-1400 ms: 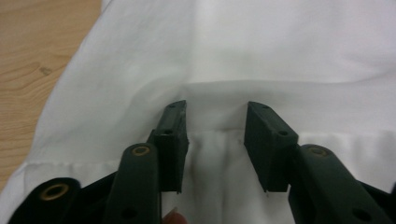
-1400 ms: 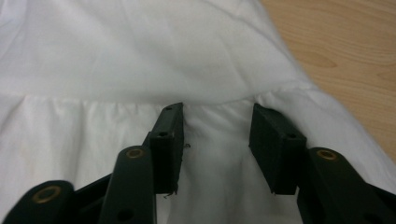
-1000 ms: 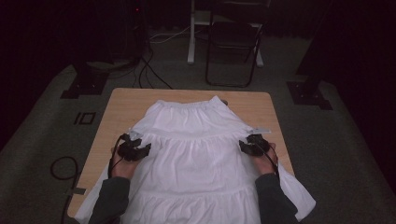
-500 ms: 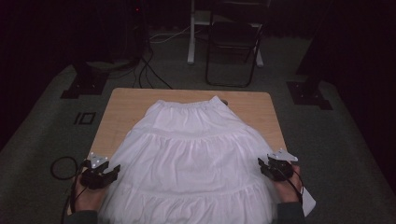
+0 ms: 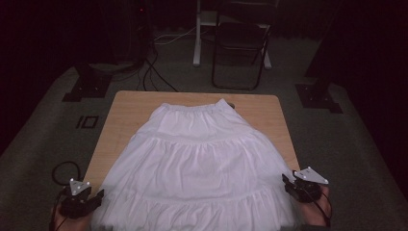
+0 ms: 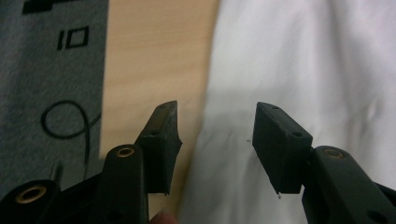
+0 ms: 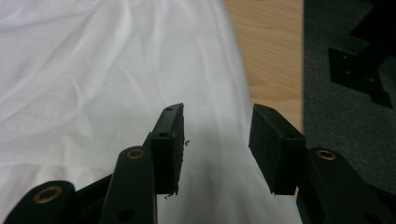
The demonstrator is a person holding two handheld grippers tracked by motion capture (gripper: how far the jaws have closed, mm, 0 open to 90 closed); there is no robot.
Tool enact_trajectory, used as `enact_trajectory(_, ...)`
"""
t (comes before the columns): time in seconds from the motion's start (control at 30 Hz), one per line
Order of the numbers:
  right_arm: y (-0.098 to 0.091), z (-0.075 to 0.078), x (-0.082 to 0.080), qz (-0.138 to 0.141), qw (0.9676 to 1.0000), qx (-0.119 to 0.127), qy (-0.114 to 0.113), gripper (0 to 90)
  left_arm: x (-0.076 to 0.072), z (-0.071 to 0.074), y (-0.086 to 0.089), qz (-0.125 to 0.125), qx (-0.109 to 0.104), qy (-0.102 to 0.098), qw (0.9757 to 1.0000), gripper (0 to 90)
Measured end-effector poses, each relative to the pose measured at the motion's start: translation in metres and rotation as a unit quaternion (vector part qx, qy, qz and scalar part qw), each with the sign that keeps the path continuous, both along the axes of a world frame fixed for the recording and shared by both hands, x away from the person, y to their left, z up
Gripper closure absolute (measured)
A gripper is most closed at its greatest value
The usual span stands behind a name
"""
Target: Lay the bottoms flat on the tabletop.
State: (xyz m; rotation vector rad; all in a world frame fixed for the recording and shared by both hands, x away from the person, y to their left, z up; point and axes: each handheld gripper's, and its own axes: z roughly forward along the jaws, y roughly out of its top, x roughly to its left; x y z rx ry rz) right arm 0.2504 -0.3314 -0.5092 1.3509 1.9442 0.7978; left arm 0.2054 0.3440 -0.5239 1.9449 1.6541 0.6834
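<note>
A white tiered skirt [image 5: 202, 159] lies spread flat on the wooden table [image 5: 130, 110], waistband at the far end and hem over the near edge. My left gripper [image 5: 96, 197] is at the skirt's near left edge, open, its jaws hanging over the cloth's border [image 6: 303, 60] and bare table [image 6: 154, 56]. My right gripper [image 5: 287, 184] stands open at the near right edge, above the skirt [image 7: 93, 70], with the table's wood [image 7: 271, 46] just beyond. Nothing is pinched between the jaws of the left gripper [image 6: 217, 140] or the right gripper [image 7: 217, 140].
A dark folding chair [image 5: 240, 43] and a white post [image 5: 197, 33] stand beyond the table. Cables [image 5: 154, 72] and black stand bases [image 5: 86, 84], [image 5: 317, 94] lie on the grey carpet. A cable loop [image 5: 65, 171] lies by the table's left side.
Both grippers slid from the skirt's middle tier outward and toward me, ending at its left and right near edges. The skirt now lies wider and smoother.
</note>
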Motion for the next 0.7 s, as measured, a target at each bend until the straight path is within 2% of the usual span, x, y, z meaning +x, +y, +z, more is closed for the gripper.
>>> enact_trajectory(0.2, -0.021, 0.004, -0.01, -0.029, 0.9994, 0.017, -0.012, 55.7, -0.014, -0.011, 0.007, 0.013, -0.004, 0.012, 0.9998, 50.1)
enact_trajectory(0.33, -0.032, 0.006, -0.013, -0.047, 0.9985, 0.022, -0.017, 56.8, -0.018, -0.014, 0.009, 0.02, -0.015, 0.008, 0.9997, 49.2)
enact_trajectory(0.43, -0.042, 0.007, -0.014, -0.062, 0.9977, 0.023, -0.017, 60.9, -0.022, -0.015, 0.009, 0.022, -0.026, 0.006, 0.9994, 48.9)
enact_trajectory(0.57, -0.054, 0.002, -0.014, -0.077, 0.9968, 0.02, -0.006, 69.8, -0.029, -0.015, 0.009, 0.034, -0.03, 0.01, 0.9989, 46.2)
enact_trajectory(0.7, -0.062, -0.003, -0.012, -0.086, 0.9961, 0.02, 0.003, 70.0, -0.035, -0.015, 0.01, 0.039, -0.032, 0.011, 0.9987, 45.9)
